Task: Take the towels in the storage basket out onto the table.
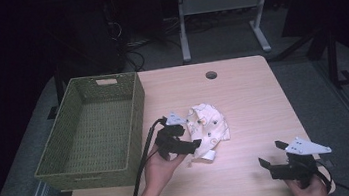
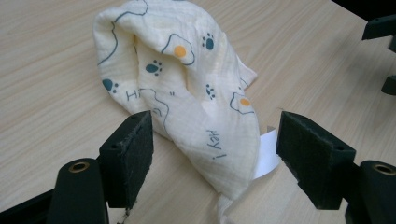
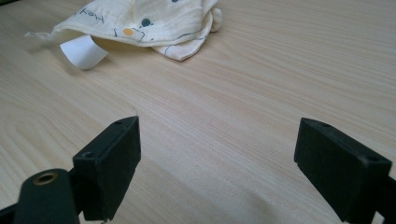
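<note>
A crumpled cream muslin cloth [image 2: 187, 88] printed with paw marks lies mid-table beside the green woven basket [image 1: 91, 133]. Our left gripper [image 2: 215, 149] straddles its near end, jaws spread; the right gripper [image 3: 233, 163] waits apart, also spread. Next, we judge, we pinch the cloth.

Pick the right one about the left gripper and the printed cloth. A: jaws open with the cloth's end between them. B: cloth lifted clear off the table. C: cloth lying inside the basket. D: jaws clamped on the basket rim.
A: the left gripper has its pads apart either side of the cloth, which lies on the table.
</note>
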Demonstrator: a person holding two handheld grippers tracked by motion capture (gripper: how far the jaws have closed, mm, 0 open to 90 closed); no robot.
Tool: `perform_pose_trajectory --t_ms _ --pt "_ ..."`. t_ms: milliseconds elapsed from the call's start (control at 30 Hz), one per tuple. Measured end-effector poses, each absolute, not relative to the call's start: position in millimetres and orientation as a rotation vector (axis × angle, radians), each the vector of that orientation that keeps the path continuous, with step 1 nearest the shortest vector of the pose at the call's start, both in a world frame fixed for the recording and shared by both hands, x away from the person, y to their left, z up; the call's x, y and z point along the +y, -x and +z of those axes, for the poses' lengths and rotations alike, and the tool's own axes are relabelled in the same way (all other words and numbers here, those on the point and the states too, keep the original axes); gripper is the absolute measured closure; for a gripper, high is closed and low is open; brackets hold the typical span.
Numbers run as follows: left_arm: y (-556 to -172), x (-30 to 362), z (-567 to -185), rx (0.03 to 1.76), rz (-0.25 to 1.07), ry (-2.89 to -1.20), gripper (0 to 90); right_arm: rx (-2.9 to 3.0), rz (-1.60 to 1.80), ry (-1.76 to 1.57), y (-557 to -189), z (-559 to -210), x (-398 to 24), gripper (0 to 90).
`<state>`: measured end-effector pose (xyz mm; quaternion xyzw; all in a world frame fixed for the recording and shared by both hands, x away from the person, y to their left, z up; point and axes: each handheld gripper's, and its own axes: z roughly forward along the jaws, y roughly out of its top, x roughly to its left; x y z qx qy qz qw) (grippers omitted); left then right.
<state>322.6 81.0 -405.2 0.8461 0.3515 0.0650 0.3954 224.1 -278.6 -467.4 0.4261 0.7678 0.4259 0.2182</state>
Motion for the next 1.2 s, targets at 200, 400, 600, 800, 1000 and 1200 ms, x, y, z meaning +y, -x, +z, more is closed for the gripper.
perform_pose_trajectory --t_ms 200,400,600,800,1000,1200 --pt "-316 88 -409 0.882 0.173 -2.144 26.0 2.125 1.176 -1.181 -224 -468 -279 14.2" --pt "-308 94 -412 0.867 0.174 -2.142 25.8 2.127 1.172 -1.180 -225 -469 -278 14.2" --pt "-301 99 -414 0.865 0.162 -2.129 25.8 2.128 1.173 -1.182 -224 -469 -278 14.2" --pt "-291 104 -417 0.850 0.168 -2.127 25.8 2.129 1.172 -1.183 -224 -468 -277 14.2" --pt "-284 110 -421 0.857 0.153 -2.136 25.7 2.129 1.172 -1.183 -224 -468 -277 14.2" --pt "-278 114 -420 0.844 0.160 -2.139 25.7 2.133 1.170 -1.180 -224 -468 -277 14.2"
